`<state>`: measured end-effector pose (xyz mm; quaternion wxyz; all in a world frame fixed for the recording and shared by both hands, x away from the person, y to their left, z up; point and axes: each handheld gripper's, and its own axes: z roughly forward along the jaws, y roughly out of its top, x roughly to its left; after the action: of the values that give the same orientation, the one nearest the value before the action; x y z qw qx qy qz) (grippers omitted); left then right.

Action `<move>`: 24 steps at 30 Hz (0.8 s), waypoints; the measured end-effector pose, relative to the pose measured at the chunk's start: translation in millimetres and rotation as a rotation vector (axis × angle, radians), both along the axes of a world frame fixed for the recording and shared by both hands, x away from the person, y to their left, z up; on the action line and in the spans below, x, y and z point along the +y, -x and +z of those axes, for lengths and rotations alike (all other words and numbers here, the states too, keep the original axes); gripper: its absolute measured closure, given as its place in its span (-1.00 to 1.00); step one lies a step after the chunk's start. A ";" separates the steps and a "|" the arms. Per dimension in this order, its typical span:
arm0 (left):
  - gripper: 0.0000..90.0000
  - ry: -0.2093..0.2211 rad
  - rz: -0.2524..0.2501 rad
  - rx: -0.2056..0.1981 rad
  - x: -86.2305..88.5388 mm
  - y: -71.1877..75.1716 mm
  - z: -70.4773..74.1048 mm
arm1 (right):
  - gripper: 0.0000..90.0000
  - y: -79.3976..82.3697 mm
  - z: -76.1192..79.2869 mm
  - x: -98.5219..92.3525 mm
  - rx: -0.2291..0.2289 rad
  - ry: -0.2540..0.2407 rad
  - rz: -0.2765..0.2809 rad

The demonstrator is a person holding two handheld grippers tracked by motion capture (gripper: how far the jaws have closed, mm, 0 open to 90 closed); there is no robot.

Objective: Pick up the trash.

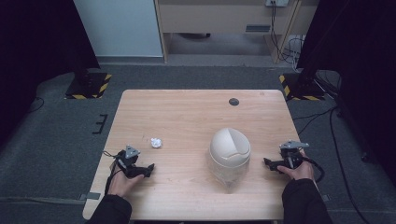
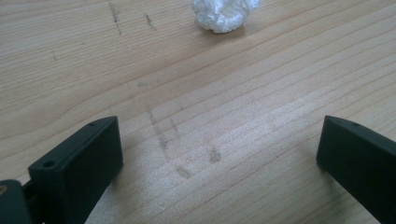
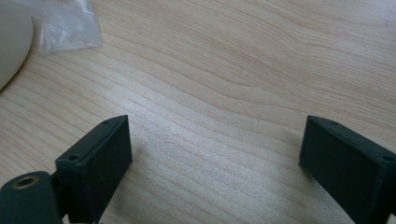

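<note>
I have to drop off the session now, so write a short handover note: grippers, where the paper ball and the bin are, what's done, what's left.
Left gripper: open, empty, low over the table, the crumpled paper ball just ahead of it.
Right gripper: open, empty, at the table's right edge beside the bin.
Small beige swing-lid bin: upright right of centre, with a clear plastic liner showing at its base.
Done: nothing picked up yet; the ball lies loose on the wood.
Left: probably grip the ball with the left gripper and drop it through the lid.

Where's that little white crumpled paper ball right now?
In the high view the paper ball lies on the table's left half, just beyond the left gripper, well left of the domed bin.
</note>
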<state>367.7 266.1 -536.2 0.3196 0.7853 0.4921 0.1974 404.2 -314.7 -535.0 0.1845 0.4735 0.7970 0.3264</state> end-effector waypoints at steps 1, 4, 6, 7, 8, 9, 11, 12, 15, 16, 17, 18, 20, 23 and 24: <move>-1.00 -0.001 0.002 0.002 -0.2 0.0 0.2 | -0.73 -0.1 0.8 -0.5 0.002 0.005 0.004; -1.00 -0.002 0.004 0.003 -0.7 0.2 0.4 | -0.65 -0.3 3.5 -0.3 0.020 0.014 0.009; -1.00 -0.002 0.004 0.001 -0.7 0.5 0.1 | -0.64 -0.9 4.8 -0.4 0.022 0.018 0.022; -1.00 -0.002 0.005 -0.001 -0.9 0.8 -0.1 | -0.64 -0.9 5.8 -0.3 0.025 0.017 0.023; -1.00 -0.002 0.009 -0.002 -1.4 1.0 -0.2 | -0.63 -0.9 6.8 -0.1 0.024 0.013 0.022; -1.00 -0.002 0.012 -0.002 -1.8 1.2 -0.2 | -0.62 -1.1 7.8 -0.4 0.017 0.014 0.023; -1.00 -0.002 0.014 -0.002 -2.0 1.4 -0.2 | -0.62 -0.8 10.4 -0.1 0.011 0.004 0.023; -1.00 -0.002 0.014 -0.002 -2.0 1.4 -0.2 | -0.62 -0.5 11.9 0.3 0.009 -0.002 0.022; -1.00 -0.002 0.014 -0.002 -2.0 1.4 -0.2 | -0.62 0.2 17.0 1.9 -0.005 -0.012 0.029; -1.00 -0.001 0.013 -0.002 -1.9 1.4 -0.2 | -0.62 0.3 19.3 2.4 -0.014 -0.016 0.033; -1.00 -0.002 0.012 -0.002 -1.9 1.5 -0.2 | -0.63 0.3 21.7 2.9 -0.025 -0.020 0.034; -1.00 -0.002 0.012 -0.002 -1.9 1.5 -0.2 | -0.63 0.3 23.9 3.3 -0.035 -0.019 0.037; -1.00 -0.003 0.012 -0.002 -1.9 1.5 -0.2 | -0.64 0.6 28.0 4.4 -0.047 -0.020 0.046; -1.00 -0.003 0.012 -0.002 -1.9 1.5 -0.2 | -0.64 1.0 33.7 5.8 -0.068 -0.028 0.061; -1.00 -0.003 0.012 -0.002 -1.9 1.5 -0.2 | -0.64 1.2 35.2 6.0 -0.073 -0.030 0.062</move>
<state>366.2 264.1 -536.4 0.3179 0.7826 0.4962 0.2007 403.0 -308.7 -499.8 0.1959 0.4389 0.7992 0.3609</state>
